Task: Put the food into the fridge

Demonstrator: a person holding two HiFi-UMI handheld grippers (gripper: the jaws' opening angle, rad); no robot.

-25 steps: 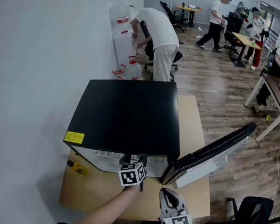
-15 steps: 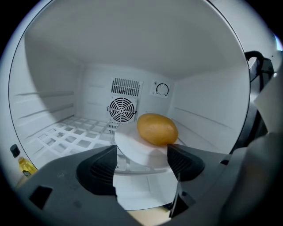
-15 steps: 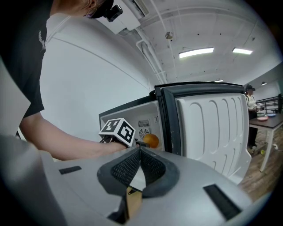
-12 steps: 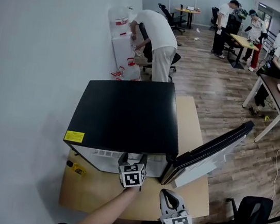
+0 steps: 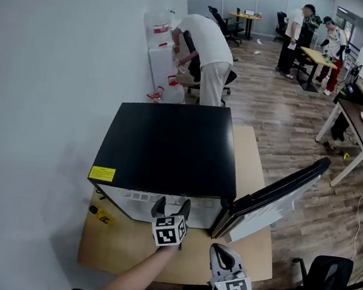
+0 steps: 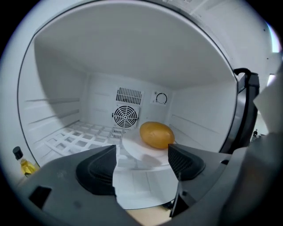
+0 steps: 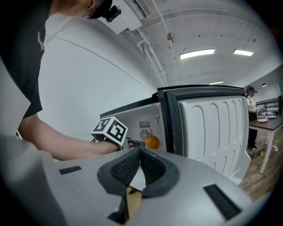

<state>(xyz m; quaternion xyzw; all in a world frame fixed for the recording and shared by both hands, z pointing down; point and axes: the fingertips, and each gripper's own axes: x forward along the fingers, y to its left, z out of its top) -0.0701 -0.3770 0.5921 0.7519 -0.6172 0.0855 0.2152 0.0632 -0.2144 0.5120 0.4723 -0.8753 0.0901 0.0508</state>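
Note:
A small white fridge with a black top [image 5: 168, 146] stands on a wooden table [image 5: 118, 250], its door [image 5: 274, 202] swung open to the right. Inside, a yellow-orange rounded food item [image 6: 156, 134] lies on a white plate [image 6: 135, 151] on the wire shelf, in front of the fan grille. My left gripper [image 5: 172, 206] is at the fridge mouth, open, with nothing between its pads [image 6: 99, 170]; the food lies beyond them. My right gripper [image 5: 224, 251] hangs lower right, shut and empty. In the right gripper view the food [image 7: 151, 141] shows past the left hand.
A small bottle of yellow liquid [image 5: 99, 216] lies on the table left of the fridge. A wall runs close on the left. An office chair [image 5: 327, 281] stands at the right, by the open door [image 7: 212, 128]. Several people and desks are far behind.
My left gripper has drawn back a little from the fridge interior and its jaws have spread apart, leaving the plate with the food inside. The right gripper has stayed put.

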